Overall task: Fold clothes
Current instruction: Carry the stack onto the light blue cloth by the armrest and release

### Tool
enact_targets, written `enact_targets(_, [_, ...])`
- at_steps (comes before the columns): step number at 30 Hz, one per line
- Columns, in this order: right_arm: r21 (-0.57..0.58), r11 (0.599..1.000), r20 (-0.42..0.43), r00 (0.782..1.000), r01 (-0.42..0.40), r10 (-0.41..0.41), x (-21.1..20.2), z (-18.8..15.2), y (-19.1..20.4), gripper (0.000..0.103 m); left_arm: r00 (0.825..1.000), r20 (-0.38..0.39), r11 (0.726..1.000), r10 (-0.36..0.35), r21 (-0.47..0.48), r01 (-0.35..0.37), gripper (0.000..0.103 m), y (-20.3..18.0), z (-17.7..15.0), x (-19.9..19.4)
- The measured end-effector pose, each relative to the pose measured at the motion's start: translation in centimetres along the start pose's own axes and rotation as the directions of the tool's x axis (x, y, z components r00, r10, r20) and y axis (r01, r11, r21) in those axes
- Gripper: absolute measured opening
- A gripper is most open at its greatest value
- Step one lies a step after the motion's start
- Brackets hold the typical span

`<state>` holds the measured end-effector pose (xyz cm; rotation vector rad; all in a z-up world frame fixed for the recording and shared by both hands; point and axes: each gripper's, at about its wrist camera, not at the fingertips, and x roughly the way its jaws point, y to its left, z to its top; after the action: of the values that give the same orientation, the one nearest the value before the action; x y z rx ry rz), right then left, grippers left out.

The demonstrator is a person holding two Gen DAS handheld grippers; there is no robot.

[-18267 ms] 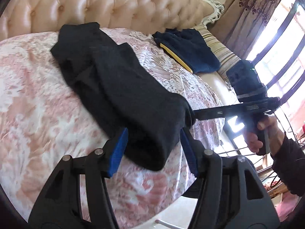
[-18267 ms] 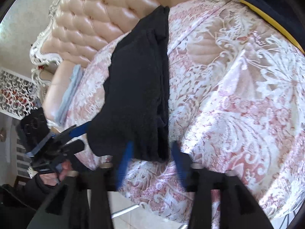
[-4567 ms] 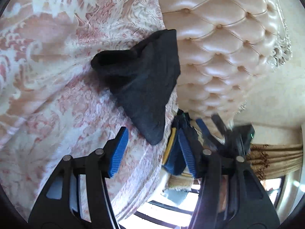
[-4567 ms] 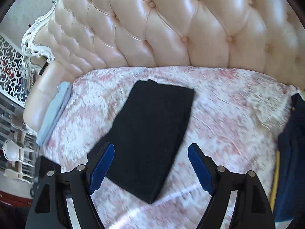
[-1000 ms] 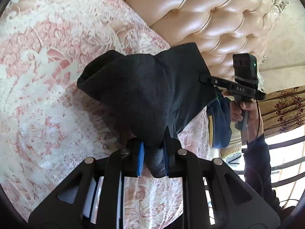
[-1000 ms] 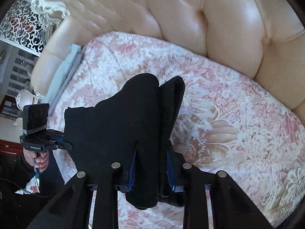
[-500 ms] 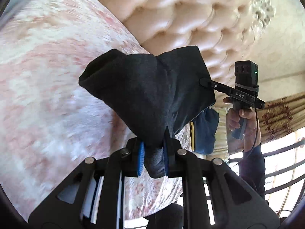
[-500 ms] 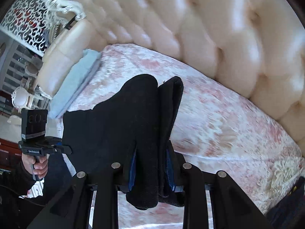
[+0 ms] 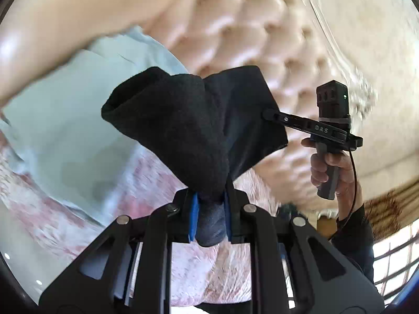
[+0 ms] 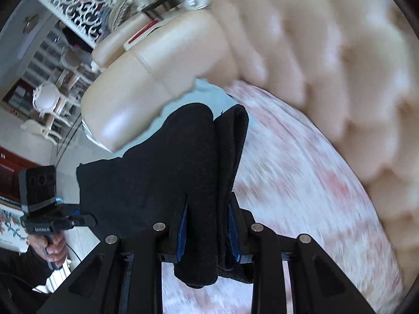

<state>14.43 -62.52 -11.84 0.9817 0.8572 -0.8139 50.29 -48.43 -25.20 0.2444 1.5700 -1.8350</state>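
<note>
A folded black garment (image 9: 188, 130) hangs in the air between both grippers, above the pink patterned bedspread (image 9: 217, 269). My left gripper (image 9: 209, 217) is shut on one bunched end of it. My right gripper (image 10: 208, 227) is shut on the other end of the black garment (image 10: 162, 172). In the left wrist view the right gripper's tool (image 9: 314, 128) holds the far edge. In the right wrist view the left gripper's tool (image 10: 52, 222) holds the far corner. A folded light blue cloth (image 9: 68, 115) lies on the bed under the garment.
The tufted cream headboard (image 9: 275, 39) stands behind the bed. A padded cream bed end or armrest (image 10: 157, 78) is close to the garment. White chairs (image 10: 49, 96) and a lattice screen (image 10: 86, 7) stand beyond. A brown curtain (image 9: 387, 209) and a window show at the right.
Both grippers have carried the black garment sideways, off the pink spread and over the light blue cloth near the bed's padded end. The background is motion-blurred.
</note>
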Motion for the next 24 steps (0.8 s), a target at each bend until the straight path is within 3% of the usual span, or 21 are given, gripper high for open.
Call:
enact_targets(9, [-0.076,0.997,-0.086,0.996,0.003,-0.01,10.7,10.6,4.4,0.027,0.998,0.058,0.985,0.033,-0.168,-0.023,0.018,9.5,4.5,0.3])
enact_targets(15, [-0.099,0.994,-0.153,0.987,0.042,-0.056,16.3,12.1,4.1,0.027,0.997,0.055,0.972,0.053,-0.232,-0.039,0.018,12.7,4.2,2.0])
enact_targets(21, [-0.108,0.99,-0.142,0.984,0.094,-0.109,19.6,11.8,2.3,0.028,0.99,0.068,0.966,0.124,-0.238,-0.104,0.019,14.0,3.3,2.5])
enact_targets(22, [-0.117,0.987,-0.129,0.984,0.109,-0.124,20.1,11.7,2.1,0.031,0.988,0.073,0.963,0.134,-0.243,-0.113,0.02,14.1,3.2,2.6])
enact_targets(24, [-0.137,0.977,-0.084,0.98,0.165,-0.178,20.7,11.6,2.0,0.051,0.985,0.086,0.962,0.15,-0.243,-0.126,0.023,14.2,3.0,2.6])
